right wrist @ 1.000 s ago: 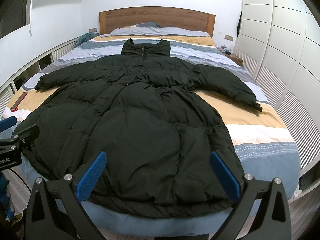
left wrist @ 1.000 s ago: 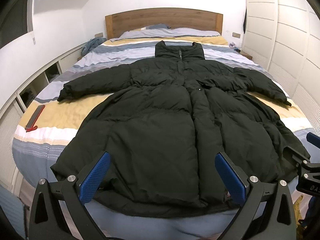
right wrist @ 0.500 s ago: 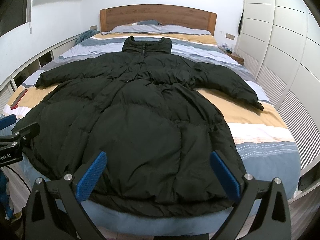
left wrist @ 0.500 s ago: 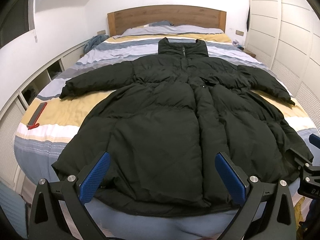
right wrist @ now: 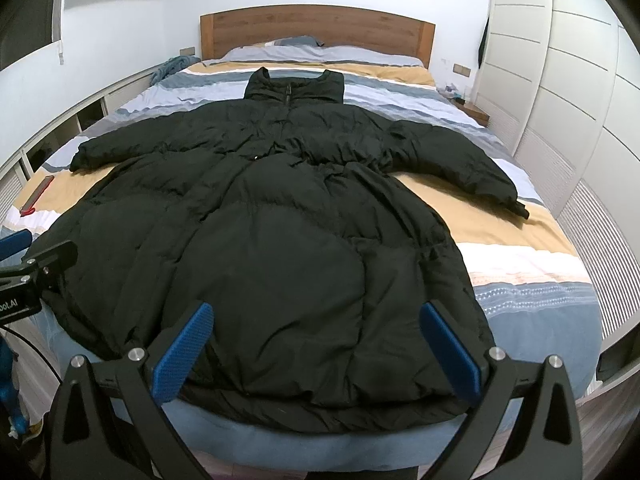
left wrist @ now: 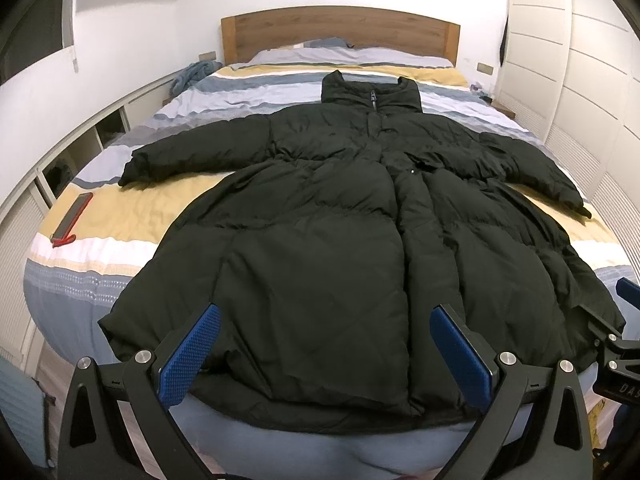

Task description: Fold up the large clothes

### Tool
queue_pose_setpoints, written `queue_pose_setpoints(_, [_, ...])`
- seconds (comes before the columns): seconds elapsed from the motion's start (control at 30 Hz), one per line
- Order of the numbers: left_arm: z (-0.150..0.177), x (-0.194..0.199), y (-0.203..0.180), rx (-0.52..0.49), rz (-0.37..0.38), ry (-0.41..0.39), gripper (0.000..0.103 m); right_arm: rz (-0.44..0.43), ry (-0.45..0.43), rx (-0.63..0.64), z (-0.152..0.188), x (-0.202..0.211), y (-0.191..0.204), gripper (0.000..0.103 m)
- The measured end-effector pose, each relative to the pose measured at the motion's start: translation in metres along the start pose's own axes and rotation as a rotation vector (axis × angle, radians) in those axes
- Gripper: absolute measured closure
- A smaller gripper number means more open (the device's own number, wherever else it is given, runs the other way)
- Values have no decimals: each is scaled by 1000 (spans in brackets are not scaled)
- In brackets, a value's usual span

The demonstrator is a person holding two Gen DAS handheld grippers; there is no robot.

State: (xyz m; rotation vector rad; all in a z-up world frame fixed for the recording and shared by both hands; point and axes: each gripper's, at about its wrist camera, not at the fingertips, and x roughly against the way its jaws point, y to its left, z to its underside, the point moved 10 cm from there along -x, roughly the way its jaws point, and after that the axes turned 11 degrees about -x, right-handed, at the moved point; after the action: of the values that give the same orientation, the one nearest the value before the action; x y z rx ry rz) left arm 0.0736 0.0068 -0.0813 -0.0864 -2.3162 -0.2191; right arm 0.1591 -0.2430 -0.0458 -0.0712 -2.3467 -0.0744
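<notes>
Left wrist view: coat lies flat, hem at the bed's foot edge. Both tools, left and right, gape empty; probably grip sleeve cuffs first, folding inward.

I am seeing a bed wearing a striped cover in yellow, white and blue. A wooden headboard is standing against the white wall, with pillows lying just before it. A red-and-black tool is lying on the cover's left side. A blue cloth is sitting bunched at the far left edge. White wardrobe doors are running along the right.
</notes>
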Motion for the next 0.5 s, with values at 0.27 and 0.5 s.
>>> queue_pose_setpoints(0.27, [1, -4, 1, 4, 3, 15, 1, 0, 11, -2, 1, -3, 0, 0])
queue_pose_setpoints(0.5, [2, -9, 2, 6, 5, 22, 1, -1, 18, -1, 3, -7, 1, 0])
